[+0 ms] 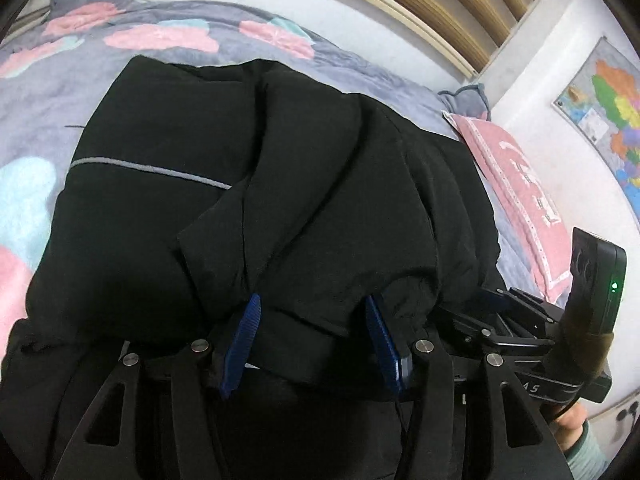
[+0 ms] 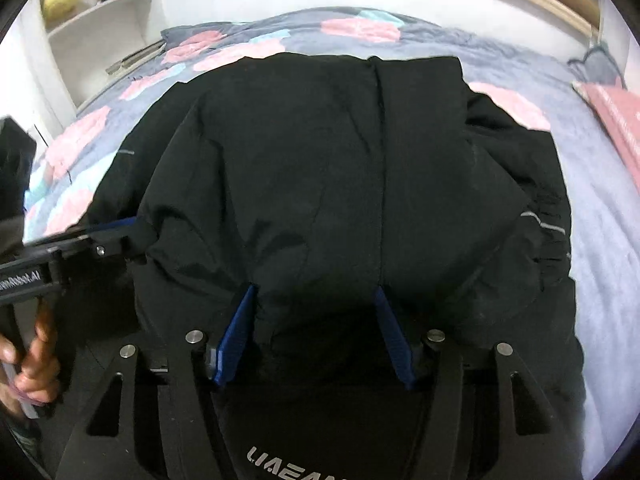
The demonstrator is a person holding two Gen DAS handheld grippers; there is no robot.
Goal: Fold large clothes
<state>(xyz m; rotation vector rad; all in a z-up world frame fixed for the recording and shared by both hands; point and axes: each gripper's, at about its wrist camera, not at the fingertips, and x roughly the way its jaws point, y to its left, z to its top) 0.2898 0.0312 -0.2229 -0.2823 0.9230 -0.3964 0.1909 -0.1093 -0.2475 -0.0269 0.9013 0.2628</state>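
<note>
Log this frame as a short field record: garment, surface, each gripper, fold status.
garment: black jacket, bulky, grey piping, partly folded
surface: bed with floral quilt; pink pillow at one end
left gripper: near jacket edge bunched between its blue pads
right gripper: near edge gathered between its pads
fold status: near edge held by both, fold unfinished

A large black jacket [image 1: 248,168] is spread over the middle of the bed [image 1: 36,92], bulky and already doubled over on itself. A thin grey reflective stripe [image 1: 148,168] is seen across one panel (another short length shows near the right side in the right wrist view). The upper layer is creased lengthwise, and its near edge is bunched and raised toward the bed's near edge.
</note>
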